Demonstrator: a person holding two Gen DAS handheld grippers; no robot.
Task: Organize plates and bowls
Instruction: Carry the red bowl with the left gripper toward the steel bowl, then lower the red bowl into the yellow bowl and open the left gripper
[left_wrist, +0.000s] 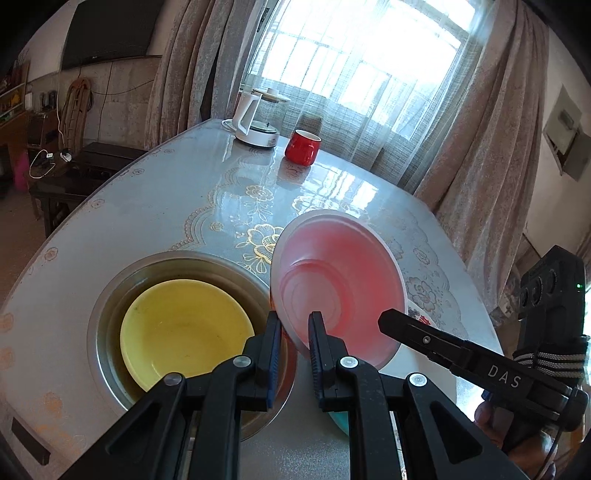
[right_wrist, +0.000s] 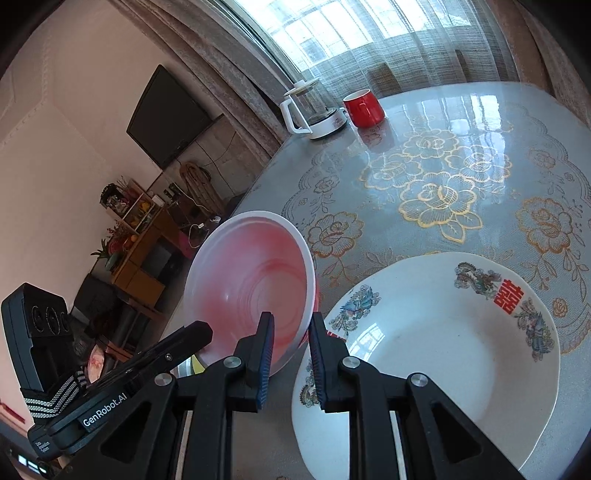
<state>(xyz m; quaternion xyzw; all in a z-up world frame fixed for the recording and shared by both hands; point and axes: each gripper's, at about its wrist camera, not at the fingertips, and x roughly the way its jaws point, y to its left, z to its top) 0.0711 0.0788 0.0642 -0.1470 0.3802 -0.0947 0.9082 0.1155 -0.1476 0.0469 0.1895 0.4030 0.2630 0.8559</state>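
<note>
A translucent pink bowl (left_wrist: 340, 273) with a white rim hangs tilted above the table, held from both sides. My left gripper (left_wrist: 295, 332) is shut on its near rim, and my right gripper (right_wrist: 291, 332) is shut on the rim of the same pink bowl (right_wrist: 251, 280). A finger of the right gripper (left_wrist: 406, 328) shows at the bowl's right side. A yellow bowl (left_wrist: 184, 325) lies in a round steel basin (left_wrist: 107, 295) sunk into the table, left of the pink bowl. A white plate (right_wrist: 424, 350) with dragon patterns and a red character sits on the table to the right.
A red mug (left_wrist: 302, 146) and a white-based glass kettle (left_wrist: 255, 122) stand at the table's far edge by the curtained window. A teal rim (left_wrist: 338, 421) peeks out below my left gripper. The glossy flowered tablecloth (right_wrist: 439, 192) stretches beyond the plate.
</note>
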